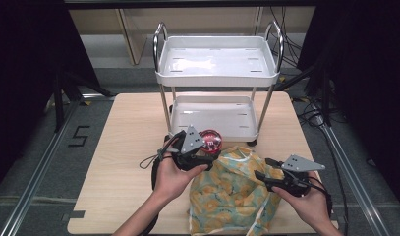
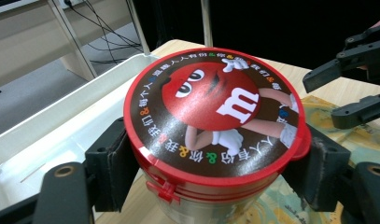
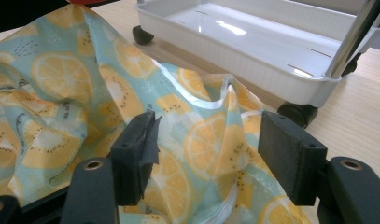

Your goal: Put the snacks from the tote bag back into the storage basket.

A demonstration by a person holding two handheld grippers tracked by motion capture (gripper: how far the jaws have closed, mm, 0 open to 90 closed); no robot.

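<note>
High view looks down from the near side; both tool views sit close, sharing the white cart (image 1: pixel 216 69) and bench (image 1: pixel 128 142).

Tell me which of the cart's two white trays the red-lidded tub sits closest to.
The lower tray: the red-lidded tub sits just before its front edge at table level, while the upper tray stands higher on the chrome posts.

Even overhead light falls on the surface (image 1: pixel 133 147); glare streaks the white cart trays (image 1: pixel 217 61); dark surroundings; near jaws slightly soft.

The tub (image 2: pixel 211 126) has a red lid with a red cartoon candy; the bag (image 3: pixel 61 93) is pale blue with yellow lemon slices; the cart (image 1: pixel 217 61) is white.
</note>
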